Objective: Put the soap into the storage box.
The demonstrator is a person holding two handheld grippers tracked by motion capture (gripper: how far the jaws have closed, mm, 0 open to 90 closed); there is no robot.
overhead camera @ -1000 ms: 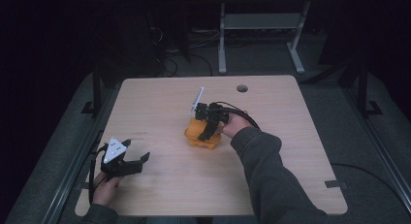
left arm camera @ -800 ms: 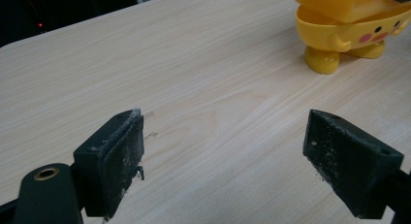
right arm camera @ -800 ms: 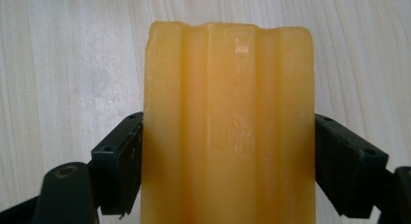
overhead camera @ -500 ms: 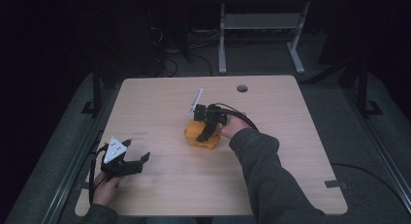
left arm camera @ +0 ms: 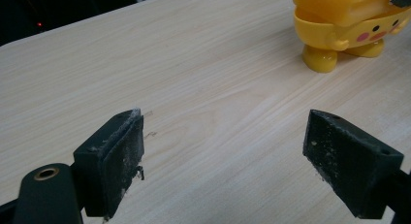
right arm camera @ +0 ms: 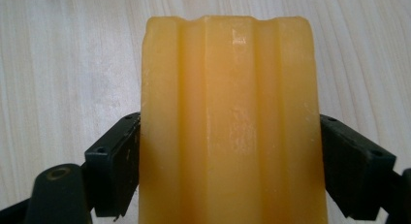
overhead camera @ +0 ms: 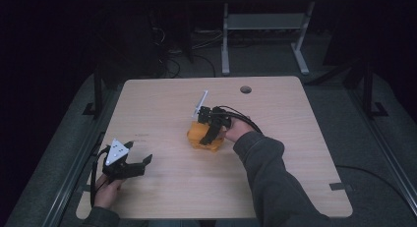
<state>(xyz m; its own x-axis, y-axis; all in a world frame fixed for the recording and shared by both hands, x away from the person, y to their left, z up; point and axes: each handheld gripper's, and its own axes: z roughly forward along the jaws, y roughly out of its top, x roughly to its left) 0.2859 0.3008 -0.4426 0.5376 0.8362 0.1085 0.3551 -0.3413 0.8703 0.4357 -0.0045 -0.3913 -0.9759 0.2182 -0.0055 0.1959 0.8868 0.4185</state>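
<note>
A yellow toy figure (overhead camera: 200,138) with pink cheeks and stubby feet stands near the middle of the wooden table (overhead camera: 305,153). My right gripper (overhead camera: 210,134) comes down on it from the right. In the right gripper view the toy's ribbed yellow top (right arm camera: 228,88) sits between the two black jaws, which press against both its sides, so the right gripper (right arm camera: 228,161) is shut on it. My left gripper (overhead camera: 139,156) rests low near the table's front left corner, open, with nothing between its jaws. In the left gripper view (left arm camera: 232,161) the toy (left arm camera: 339,35) stands far ahead at the upper right.
A round cable hole (overhead camera: 246,89) sits near the table's far edge. Beyond the table stand a grey metal frame (overhead camera: 265,23) and loose cables on the dark floor. Bare tabletop lies between the left gripper and the toy.
</note>
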